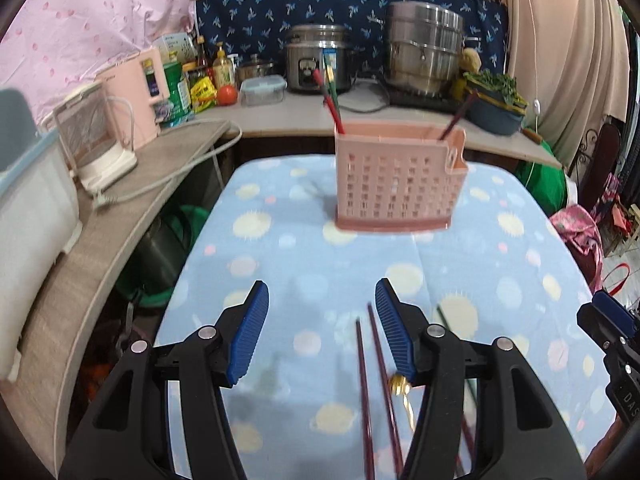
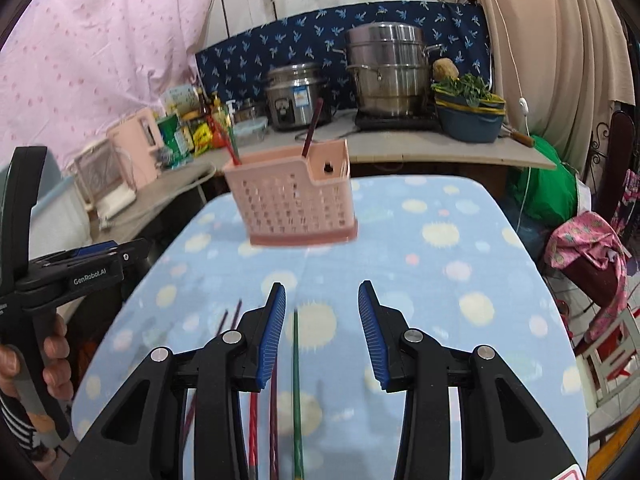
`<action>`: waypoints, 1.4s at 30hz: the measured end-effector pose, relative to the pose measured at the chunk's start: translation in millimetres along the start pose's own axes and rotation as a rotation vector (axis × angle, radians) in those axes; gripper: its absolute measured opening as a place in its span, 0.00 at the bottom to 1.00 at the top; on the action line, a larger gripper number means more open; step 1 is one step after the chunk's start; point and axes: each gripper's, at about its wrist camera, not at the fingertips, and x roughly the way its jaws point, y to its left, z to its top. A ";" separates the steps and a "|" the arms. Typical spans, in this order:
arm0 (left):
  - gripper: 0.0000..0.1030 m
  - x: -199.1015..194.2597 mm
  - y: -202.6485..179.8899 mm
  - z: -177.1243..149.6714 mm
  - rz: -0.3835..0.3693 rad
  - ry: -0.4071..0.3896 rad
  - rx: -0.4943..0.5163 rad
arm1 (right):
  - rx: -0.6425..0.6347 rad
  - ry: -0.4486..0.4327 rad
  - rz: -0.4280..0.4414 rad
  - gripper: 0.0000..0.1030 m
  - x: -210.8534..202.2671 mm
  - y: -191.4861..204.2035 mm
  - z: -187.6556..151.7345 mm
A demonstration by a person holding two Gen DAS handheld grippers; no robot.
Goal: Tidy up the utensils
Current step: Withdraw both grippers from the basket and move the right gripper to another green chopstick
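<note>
A pink slotted utensil holder [image 1: 396, 184] stands on the blue dotted cloth, with red and green chopsticks [image 1: 330, 100] at its left end and a dark one [image 1: 456, 118] at its right; it also shows in the right wrist view [image 2: 294, 200]. My left gripper [image 1: 322, 332] is open and empty above the cloth. Two dark red chopsticks [image 1: 370, 384] and a gold spoon [image 1: 402, 390] lie beside its right finger. My right gripper [image 2: 322, 334] is open and empty. A green chopstick [image 2: 296, 392] lies between its fingers; red and dark ones [image 2: 264, 420] lie under its left finger.
A counter behind the table holds a rice cooker [image 1: 318, 58], a steel steamer pot [image 1: 424, 52], a blue basin of greens [image 1: 494, 108], bottles and a pink kettle [image 1: 134, 96]. A shelf runs along the left [image 1: 80, 264]. Bags [image 2: 592, 256] sit at the right.
</note>
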 end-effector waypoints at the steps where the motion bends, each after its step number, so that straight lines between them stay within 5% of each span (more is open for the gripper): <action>1: 0.51 -1.7 0.5 -9.0 0.003 0.008 -0.001 | -0.001 0.009 -0.003 0.36 -1.9 1.1 -8.6; 17: 0.51 -15.3 4.0 -123.8 0.018 0.131 -0.012 | 0.032 0.171 -0.006 0.30 -2.3 5.1 -115.3; 27: 0.51 -15.3 -1.2 -154.5 0.003 0.181 0.001 | 0.018 0.199 0.005 0.17 0.7 12.7 -134.6; 42: 0.55 -14.4 -9.6 -170.8 -0.058 0.214 -0.011 | 0.007 0.218 -0.003 0.12 9.3 15.2 -147.2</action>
